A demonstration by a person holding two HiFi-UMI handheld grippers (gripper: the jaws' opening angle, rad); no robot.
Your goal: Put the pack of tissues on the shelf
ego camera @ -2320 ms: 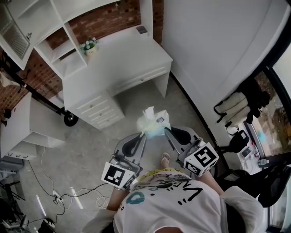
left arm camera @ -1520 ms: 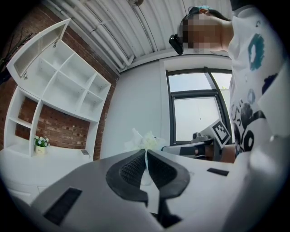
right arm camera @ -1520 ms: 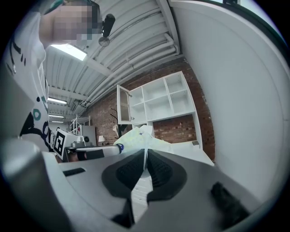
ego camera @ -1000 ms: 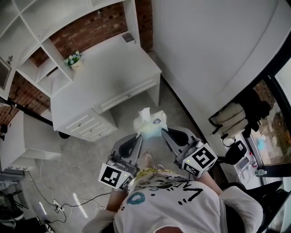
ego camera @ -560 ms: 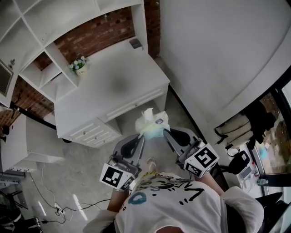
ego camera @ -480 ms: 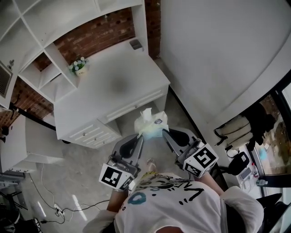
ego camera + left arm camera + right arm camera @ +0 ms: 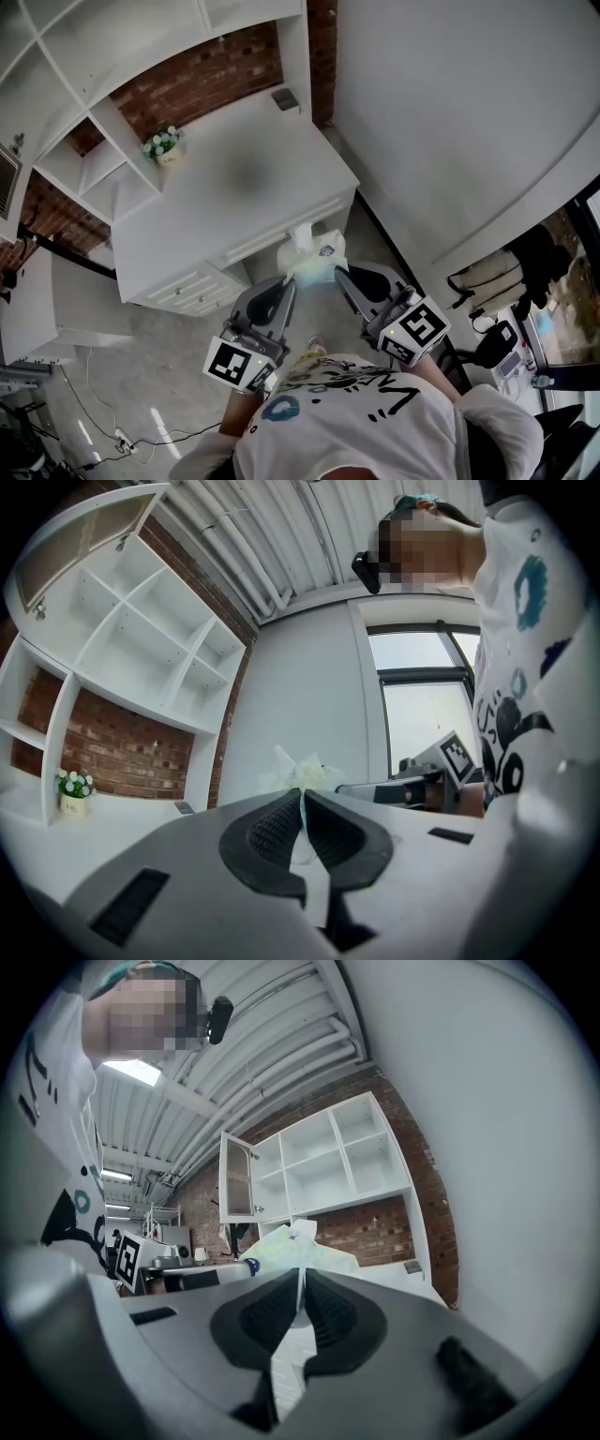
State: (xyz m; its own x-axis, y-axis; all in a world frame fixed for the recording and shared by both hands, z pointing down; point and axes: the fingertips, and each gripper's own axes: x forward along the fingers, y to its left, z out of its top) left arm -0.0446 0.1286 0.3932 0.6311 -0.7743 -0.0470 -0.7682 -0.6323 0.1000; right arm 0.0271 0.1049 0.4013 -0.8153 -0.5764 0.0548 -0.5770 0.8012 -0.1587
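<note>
Task thing: the soft pale-green and white plastic pack of tissues [image 7: 314, 260] hangs in the air between the two grippers, just in front of the desk's front edge. A white tissue stands up from its top. It is not on any shelf.
Left gripper: the left gripper [image 7: 289, 279] has its jaws pressed together on a thin flap of the wrapper at the pack's left end. In its own view [image 7: 302, 797] the film runs down the slit between the ribbed pads.
Right gripper: the right gripper [image 7: 339, 273] pinches the wrapper at the pack's right end in the same way, its jaws closed on the film [image 7: 300, 1286].
Surface: a white wooden desk [image 7: 234, 187] with a broad, mostly bare top and a stack of drawers [image 7: 187, 286] under its left part.
On the surface: a small white pot of blue and white flowers [image 7: 164, 147] at the back left, beside a shelf upright, and a small dark flat box [image 7: 285, 98] at the back right corner.
Shelf: a tall white open shelf unit [image 7: 103, 56] rises from the back of the desk. Its square compartments look bare.
Walls: a red brick wall [image 7: 202, 80] behind the desk and a plain white wall [image 7: 450, 122] to its right.
Floor: a grey concrete floor [image 7: 141, 366] with loose white cables [image 7: 141, 436].
Left of desk: a low white cabinet [image 7: 52, 300].
Behind the person: a large dark-framed window [image 7: 422, 705].
</note>
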